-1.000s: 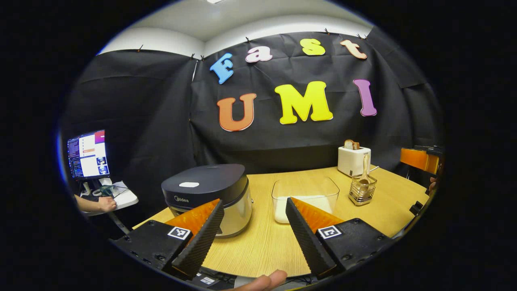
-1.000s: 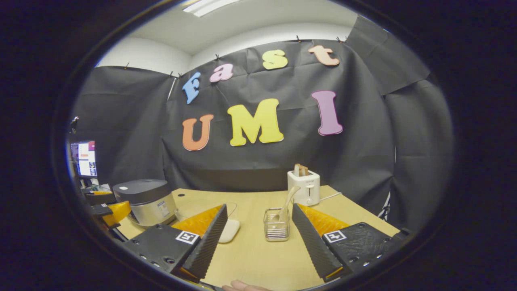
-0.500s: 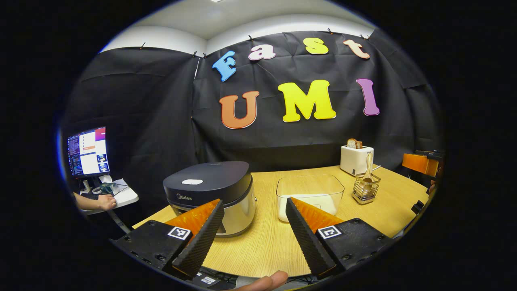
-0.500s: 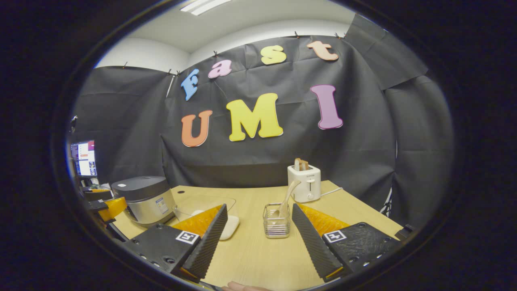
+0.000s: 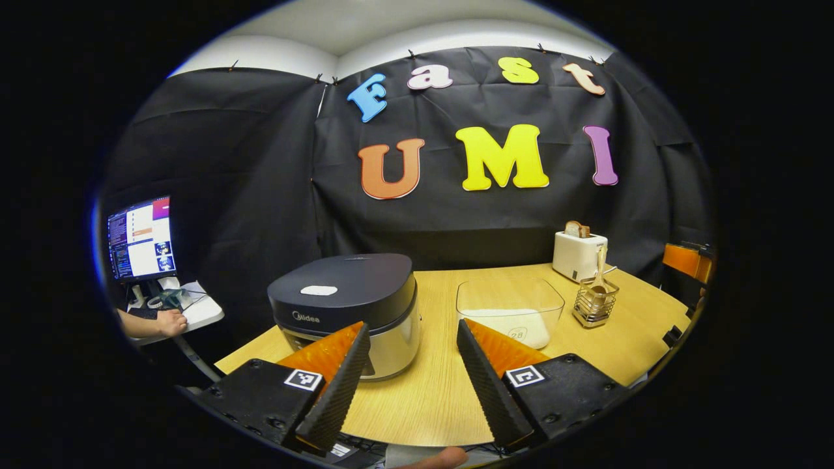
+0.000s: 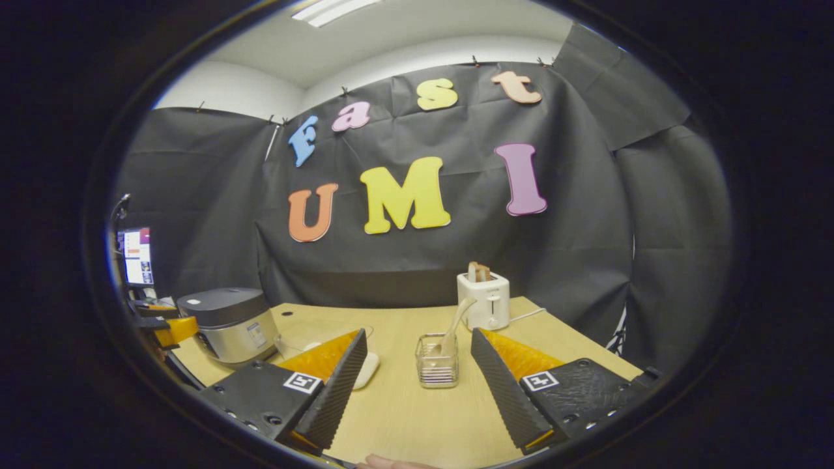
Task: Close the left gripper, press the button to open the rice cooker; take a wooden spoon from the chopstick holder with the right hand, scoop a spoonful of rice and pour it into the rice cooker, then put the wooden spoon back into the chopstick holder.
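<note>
Nearest in the left gripper view, the left gripper [image 5: 407, 374] stands open and empty, its jaws a touch narrower than a second ago, low over the near edge of the desk [image 5: 430, 391]. The rice cooker [image 5: 345, 309] sits just beyond its left finger, larger than before, lid down, so the approach to the button has begun but closing and pressing remain. In the right gripper view, the right gripper [image 6: 417, 384] hangs open and empty. Farther back, the wooden spoon [image 6: 451, 332] leans in the chopstick holder [image 6: 436, 361], untouched. The rice container [image 5: 511, 312] stands between cooker and holder.
</note>
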A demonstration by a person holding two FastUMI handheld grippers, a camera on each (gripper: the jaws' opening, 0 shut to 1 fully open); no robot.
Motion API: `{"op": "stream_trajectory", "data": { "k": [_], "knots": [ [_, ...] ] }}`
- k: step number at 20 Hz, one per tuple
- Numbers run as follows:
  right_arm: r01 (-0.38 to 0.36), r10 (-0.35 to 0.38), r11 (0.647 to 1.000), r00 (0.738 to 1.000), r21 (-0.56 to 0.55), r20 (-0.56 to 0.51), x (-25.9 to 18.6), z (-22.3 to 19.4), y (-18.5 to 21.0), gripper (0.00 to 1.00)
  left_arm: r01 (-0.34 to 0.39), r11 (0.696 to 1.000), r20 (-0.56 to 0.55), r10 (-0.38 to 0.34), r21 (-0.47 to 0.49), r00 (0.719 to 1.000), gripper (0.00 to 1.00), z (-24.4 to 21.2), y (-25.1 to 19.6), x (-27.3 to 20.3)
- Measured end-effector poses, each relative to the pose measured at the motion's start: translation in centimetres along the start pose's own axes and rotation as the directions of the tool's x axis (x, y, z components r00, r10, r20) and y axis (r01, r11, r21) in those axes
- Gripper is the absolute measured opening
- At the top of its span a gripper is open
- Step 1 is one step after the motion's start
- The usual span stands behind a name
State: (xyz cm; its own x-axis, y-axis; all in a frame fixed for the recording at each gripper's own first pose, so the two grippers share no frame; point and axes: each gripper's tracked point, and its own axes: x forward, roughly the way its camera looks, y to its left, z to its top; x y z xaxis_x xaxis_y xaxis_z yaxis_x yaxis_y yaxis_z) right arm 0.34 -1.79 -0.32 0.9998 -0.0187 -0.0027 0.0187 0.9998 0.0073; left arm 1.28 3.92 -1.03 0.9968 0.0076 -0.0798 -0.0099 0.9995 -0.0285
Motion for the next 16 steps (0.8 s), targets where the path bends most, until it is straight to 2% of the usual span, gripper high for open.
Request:
{"op": "stream_trajectory", "data": {
  "k": [1, 2, 3, 4, 5, 6, 7, 8, 9, 10, 11, 12, 13, 14, 15, 16],
  "knots": [
    [0.004, -0.004, 1.0, 1.0, -0.003, 0.003, 0.0, 0.1, -0.2, 0.92, -0.001, 1.0, -0.011, 0.001, -0.001, 1.0, 0.81, 0.1, 0.5, 0.3],
    [0.009, -0.009, 1.0, 1.0, -0.005, 0.005, -0.1, 0.1, -0.4, 0.96, -0.003, 1.0, -0.026, 0.003, -0.002, 1.0, 0.82, 0.1, 1.2, 0.6],
    [0.013, -0.013, 1.0, 1.0, -0.003, 0.007, 0.0, 0.2, -0.7, 0.96, -0.009, 1.0, -0.041, 0.009, 0.0, 0.999, 0.7, 0.2, 2.0, 0.9],
    [0.016, -0.016, 1.0, 1.0, 0.005, 0.005, 0.1, 0.2, -0.9, 0.92, -0.012, 1.0, -0.061, 0.013, 0.012, 0.998, 0.66, 0.3, 2.7, 1.4],
    [0.016, -0.016, 1.0, 1.0, 0.014, 0.002, 0.1, 0.2, -1.0, 0.96, -0.002, 1.0, -0.078, 0.005, 0.03, 0.997, 0.55, 0.5, 3.3, 1.8],
    [0.015, -0.015, 1.0, 1.0, 0.024, -0.003, 0.1, 0.1, -1.1, 0.96, -0.002, 0.999, -0.095, 0.007, 0.046, 0.995, 0.51, 0.7, 4.0, 2.5],
    [0.017, -0.017, 0.999, 1.0, 0.031, -0.007, 0.2, 0.1, -1.3, 0.96, -0.014, 0.998, -0.113, 0.021, 0.064, 0.993, 0.41, 0.8, 5.2, 3.0],
    [0.021, -0.021, 0.999, 1.0, 0.036, -0.009, 0.2, 0.1, -1.6, 0.96, -0.006, 0.997, -0.123, 0.015, 0.071, 0.992, 0.33, 1.2, 5.7, 3.7],
    [0.026, -0.026, 0.999, 1.0, 0.04, -0.009, 0.4, 0.2, -1.8, 0.96, 0.01, 0.998, -0.143, -0.001, 0.062, 0.99, 0.21, 1.3, 5.9, 4.3],
    [0.031, -0.031, 0.999, 0.999, 0.042, -0.01, 0.4, 0.2, -2.0, 0.96, 0.025, 0.999, -0.166, -0.017, 0.042, 0.986, 0.18, 1.4, 6.1, 4.9],
    [0.033, -0.032, 0.998, 0.999, 0.046, -0.011, 0.3, 0.2, -2.2, 0.92, 0.037, 0.999, -0.181, -0.032, 0.026, 0.983, 0.15, 1.6, 6.4, 5.5],
    [0.032, -0.032, 0.998, 0.999, 0.048, -0.013, 0.4, 0.2, -2.2, 0.92, 0.031, 0.999, -0.192, -0.028, 0.015, 0.981, 0.12, 1.8, 7.1, 6.0],
    [0.032, -0.031, 0.998, 0.999, 0.053, -0.013, 0.3, 0.3, -2.3, 0.92, 0.017, 1.0, -0.207, -0.013, 0.016, 0.978, 0.05, 2.0, 8.0, 6.6],
    [0.032, -0.032, 0.998, 0.999, 0.058, -0.01, 0.3, 0.4, -2.5, 0.96, -0.001, 1.0, -0.214, 0.004, 0.018, 0.977, 0.03, 2.2, 9.0, 7.3],
    [0.035, -0.034, 0.998, 0.999, 0.06, -0.01, 0.3, 0.4, -2.6, 0.96, -0.02, 1.0, -0.232, 0.023, 0.013, 0.972, 0.03, 2.0, 9.9, 7.8],
    [0.038, -0.037, 0.997, 0.999, 0.062, -0.014, 0.5, 0.3, -2.8, 0.92, -0.025, 1.0, -0.256, 0.027, 0.01, 0.966, 0.02, 1.6, 10.3, 8.2]
  ]
}}
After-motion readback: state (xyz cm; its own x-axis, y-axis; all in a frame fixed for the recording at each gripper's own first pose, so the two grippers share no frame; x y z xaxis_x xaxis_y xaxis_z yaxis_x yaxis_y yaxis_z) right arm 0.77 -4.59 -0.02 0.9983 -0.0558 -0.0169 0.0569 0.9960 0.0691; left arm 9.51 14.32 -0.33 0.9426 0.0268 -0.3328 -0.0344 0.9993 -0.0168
